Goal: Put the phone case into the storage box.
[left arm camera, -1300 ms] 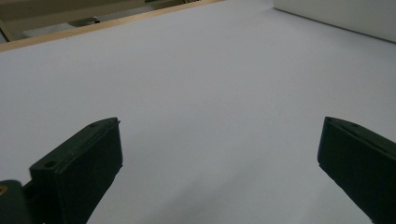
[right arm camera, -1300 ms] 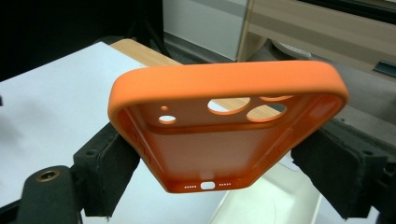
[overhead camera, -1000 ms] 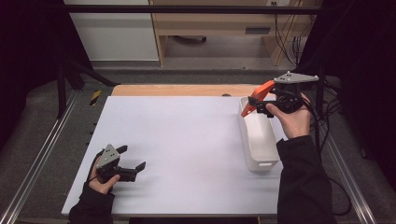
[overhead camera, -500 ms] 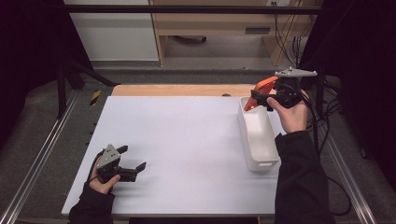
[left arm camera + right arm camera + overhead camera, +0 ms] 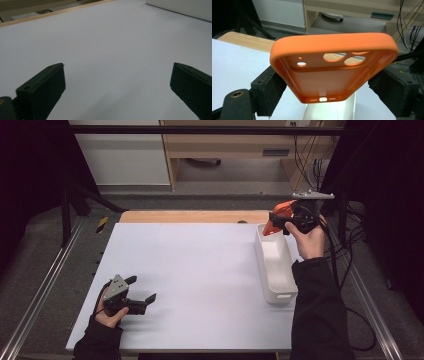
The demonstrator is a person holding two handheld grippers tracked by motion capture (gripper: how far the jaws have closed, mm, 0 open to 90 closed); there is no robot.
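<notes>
One orange phone case [image 5: 332, 72] sits clamped between the black jaws of the right gripper [image 5: 329, 87], which press on its two long sides. It is an empty soft shell with rounded corners and a raised lip, its hollow inner face turned toward the camera of the right gripper view. Three round lens holes and a smaller hole pierce the far end; the near edge has a charging slot flanked by rows of tiny holes. In the high view the case [image 5: 277, 217] hangs tilted above the far end of a long white tray [image 5: 276, 270] at the right side of the white table [image 5: 190, 270]. At the near left corner, the left gripper [image 5: 142, 301] rests on the tabletop, jaws wide apart with nothing between them.
</notes>
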